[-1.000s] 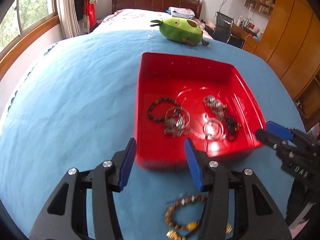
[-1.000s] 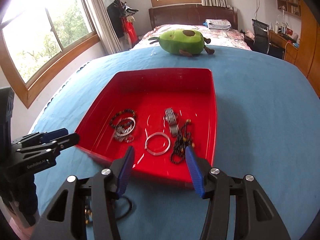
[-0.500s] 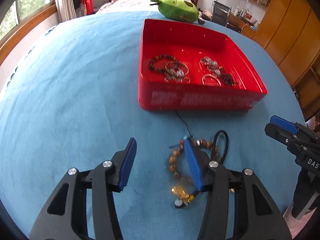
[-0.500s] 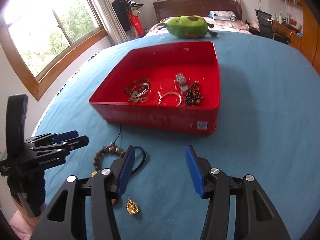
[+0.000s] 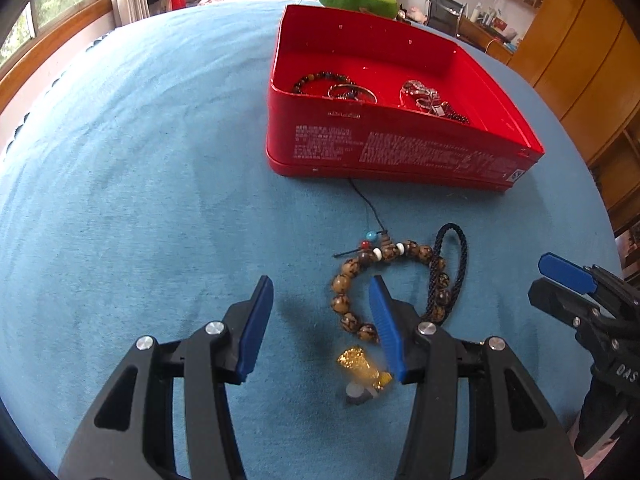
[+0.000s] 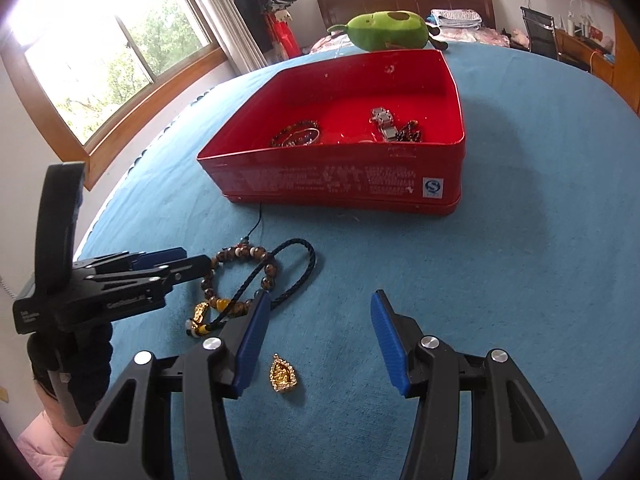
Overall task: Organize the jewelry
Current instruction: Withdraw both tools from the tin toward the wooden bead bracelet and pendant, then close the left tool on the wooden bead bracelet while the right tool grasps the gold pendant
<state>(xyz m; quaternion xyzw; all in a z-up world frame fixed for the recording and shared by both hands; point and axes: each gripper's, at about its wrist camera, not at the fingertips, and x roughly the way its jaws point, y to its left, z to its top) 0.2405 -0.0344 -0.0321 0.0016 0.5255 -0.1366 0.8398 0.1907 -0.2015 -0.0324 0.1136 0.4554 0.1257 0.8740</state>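
- Your left gripper (image 5: 320, 326) hangs low over the blue counter (image 5: 140, 200) with its jaws spread wide and nothing between them. Its right finger sits over the ring of the wooden bead bracelet (image 5: 384, 272), which suggests you are lining up to pinch the beads.
- Your right gripper (image 6: 316, 340) is likewise wide open and empty, hovering close above the counter with the small gold pendant (image 6: 283, 374) lying loose just inside its left finger, apparently placed to take that piece.
- The bracelet lies flat on the counter, tangled with a black braided cord (image 6: 296, 272) that loops through it. A gold charm (image 5: 358, 362) sits at the near end. Expect them to lift together.
- A thin black thread runs from the bracelet's knot to the foot of the red tin (image 5: 400, 152), touching its near wall.
- The tin already holds a dark bead bracelet (image 5: 320, 78), silver bangles (image 5: 352, 92) and a metal link band (image 6: 382, 122), so it looks like the collecting place. The pieces on the counter are what is left.
- A green avocado plush (image 6: 386, 30) sits beyond the tin, out of the way.
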